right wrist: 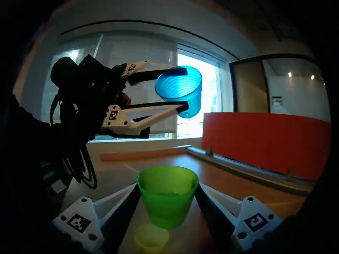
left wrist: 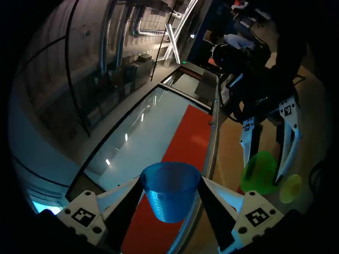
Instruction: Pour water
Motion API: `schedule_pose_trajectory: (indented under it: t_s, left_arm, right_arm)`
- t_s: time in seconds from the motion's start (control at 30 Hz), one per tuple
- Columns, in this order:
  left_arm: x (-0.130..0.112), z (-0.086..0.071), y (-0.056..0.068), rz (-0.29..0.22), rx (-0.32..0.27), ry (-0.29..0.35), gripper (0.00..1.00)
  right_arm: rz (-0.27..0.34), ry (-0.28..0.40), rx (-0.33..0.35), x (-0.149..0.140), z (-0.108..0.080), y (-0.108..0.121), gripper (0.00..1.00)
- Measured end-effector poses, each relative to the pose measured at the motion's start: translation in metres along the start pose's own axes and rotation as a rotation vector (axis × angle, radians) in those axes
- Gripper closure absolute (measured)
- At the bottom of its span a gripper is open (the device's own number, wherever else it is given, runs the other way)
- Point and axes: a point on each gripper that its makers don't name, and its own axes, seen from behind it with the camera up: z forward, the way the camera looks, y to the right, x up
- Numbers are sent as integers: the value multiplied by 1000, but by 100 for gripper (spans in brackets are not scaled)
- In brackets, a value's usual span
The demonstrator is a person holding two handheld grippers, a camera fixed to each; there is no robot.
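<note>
My left gripper (left wrist: 170, 186) is shut on a translucent blue cup (left wrist: 169, 194). In the right gripper view that blue cup (right wrist: 180, 95) hangs high and is tipped on its side, its mouth turned toward the camera, with the left gripper (right wrist: 184, 89) clamped across it. My right gripper (right wrist: 168, 190) is shut on an upright green cup (right wrist: 168, 199), which seems to have a little liquid in the bottom. The blue cup is above and beyond the green one, apart from it. The left gripper view has the right gripper (left wrist: 263, 171) and green cup (left wrist: 258, 171) at its right.
A small yellow cup (right wrist: 151, 238) stands on the wooden table (right wrist: 237, 186) just under the green cup. An orange panel (right wrist: 271, 139) behind a metal rail (right wrist: 241, 167) runs along the table's far side. Behind it is a bright window (right wrist: 199, 114). Cables hang from the left hand's gripper.
</note>
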Motion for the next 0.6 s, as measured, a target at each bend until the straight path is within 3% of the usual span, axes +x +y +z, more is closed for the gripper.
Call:
schedule_pose_trajectory:
  t_s: [0.33,0.6]
  left_arm:
    - [-8,-3,-3,-173,7,-17,13]
    - [-11,-3,-4,-356,-3,-14,13]
  right_arm:
    - [-5,6,-7,3,-4,0,10]
    - [-8,15,-12,11,-6,0,11]
